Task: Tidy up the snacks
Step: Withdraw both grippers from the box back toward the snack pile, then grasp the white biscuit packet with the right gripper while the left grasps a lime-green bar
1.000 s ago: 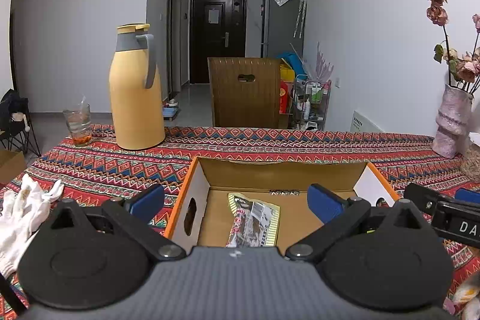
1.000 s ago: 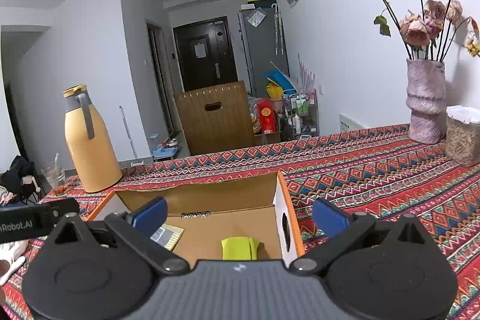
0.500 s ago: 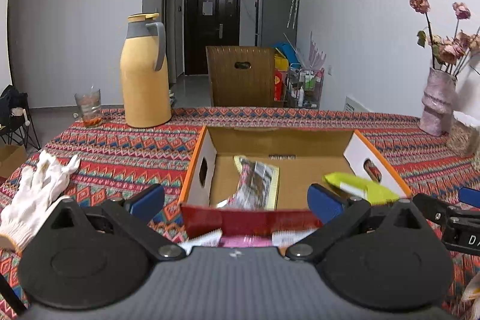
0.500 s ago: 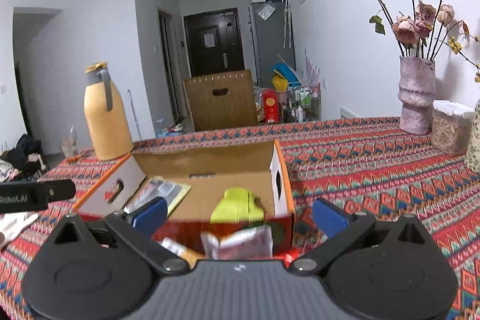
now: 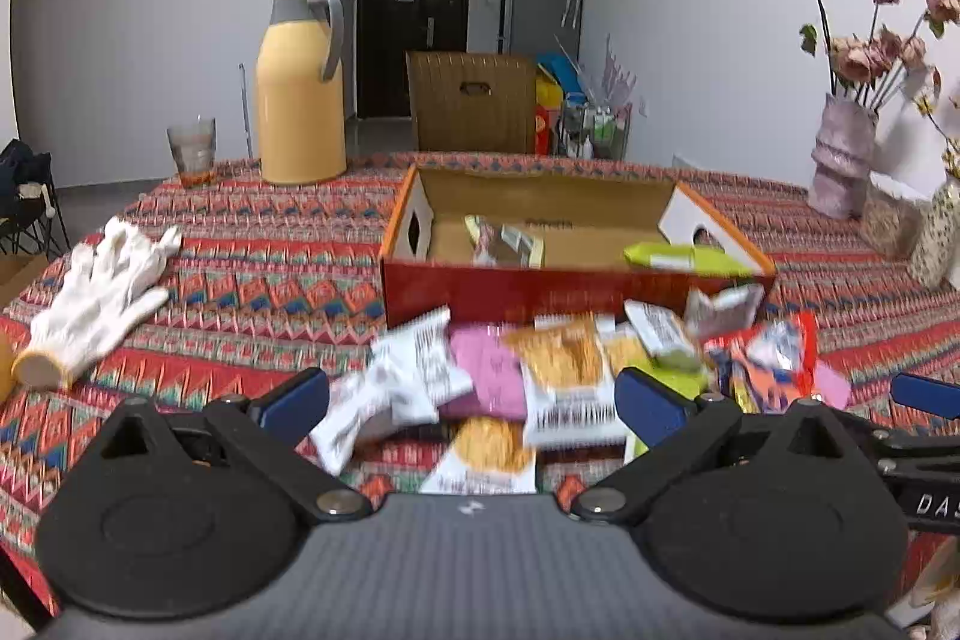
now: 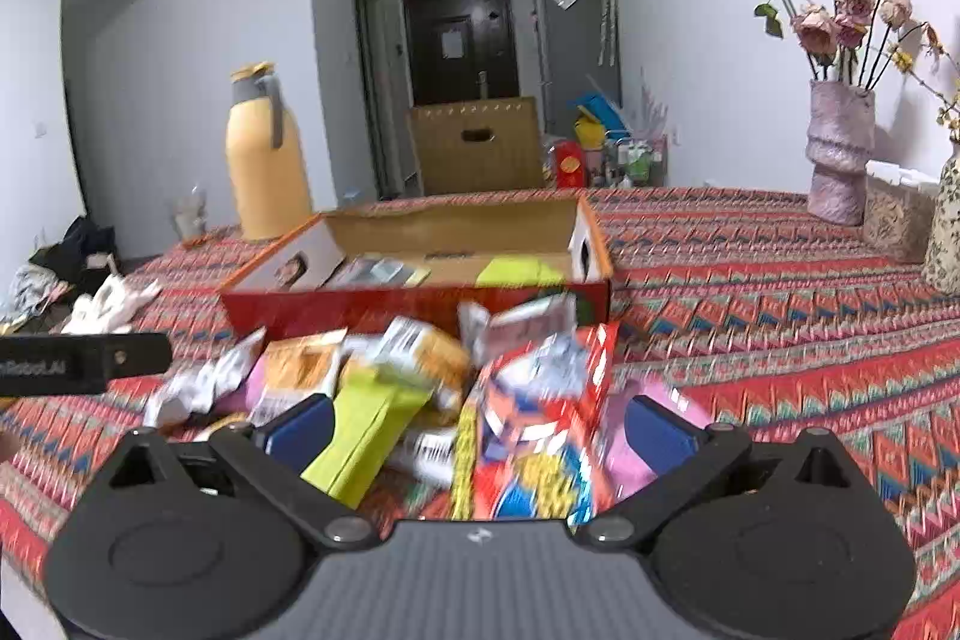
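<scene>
The table (image 5: 252, 280) is covered by a red patterned cloth. On it are set an open cardboard box (image 5: 564, 289), a heap of snack packets (image 5: 558, 370) before it, white gloves (image 5: 102, 292), a yellow thermos jug (image 5: 300, 100), a glass (image 5: 192, 151) and a vase (image 5: 840, 163).

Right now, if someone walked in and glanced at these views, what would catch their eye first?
Probably the jumbled heap of colourful snack packets on the red patterned tablecloth, lying just in front of the open orange-edged cardboard box, which holds only a couple of packets. Behind and to the left of the box stands a tall yellow thermos jug with a grey handle. A white cloth glove lies at the table's left side.
</scene>
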`<state>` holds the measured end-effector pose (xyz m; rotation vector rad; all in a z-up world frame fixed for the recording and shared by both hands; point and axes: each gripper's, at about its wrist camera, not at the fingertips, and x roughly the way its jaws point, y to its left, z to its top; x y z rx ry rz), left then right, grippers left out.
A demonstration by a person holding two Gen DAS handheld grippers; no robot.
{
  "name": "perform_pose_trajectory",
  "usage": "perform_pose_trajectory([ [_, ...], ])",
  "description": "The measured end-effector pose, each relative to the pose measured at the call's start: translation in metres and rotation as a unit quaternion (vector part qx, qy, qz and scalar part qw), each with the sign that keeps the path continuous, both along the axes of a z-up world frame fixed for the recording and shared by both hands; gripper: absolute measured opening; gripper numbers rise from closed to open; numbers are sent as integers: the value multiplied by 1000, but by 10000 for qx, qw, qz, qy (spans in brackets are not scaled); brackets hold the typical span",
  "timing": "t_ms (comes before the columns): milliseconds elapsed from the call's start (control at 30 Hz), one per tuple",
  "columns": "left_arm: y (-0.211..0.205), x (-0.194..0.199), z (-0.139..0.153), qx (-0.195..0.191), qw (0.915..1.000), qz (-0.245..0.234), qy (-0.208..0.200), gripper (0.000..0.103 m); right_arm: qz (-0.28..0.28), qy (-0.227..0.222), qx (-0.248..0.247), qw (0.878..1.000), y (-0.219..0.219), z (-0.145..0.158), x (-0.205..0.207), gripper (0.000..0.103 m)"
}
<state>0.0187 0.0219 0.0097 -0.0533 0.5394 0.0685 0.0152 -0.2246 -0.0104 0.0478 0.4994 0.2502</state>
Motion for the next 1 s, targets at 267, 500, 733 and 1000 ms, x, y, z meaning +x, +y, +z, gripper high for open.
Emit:
perform_pose_trajectory([
  [267, 0, -18, -20, -58, 9996, -82, 257, 103, 419, 307, -268, 9983, 15, -27, -28, 83],
  [500, 2, -21, -25, -104, 9993, -90, 342, 103, 726, 653, -239, 9949, 26, -45, -23, 59],
  [733, 3, -19, -30, -157, 9988, -116, 438, 103, 821, 645, -478, 9934, 36, -55, -24, 46],
  [1000, 1, -15, -31, -160, 9987, -142, 474, 103, 731, 341, -319, 9962, 25, -41, -30, 43],
])
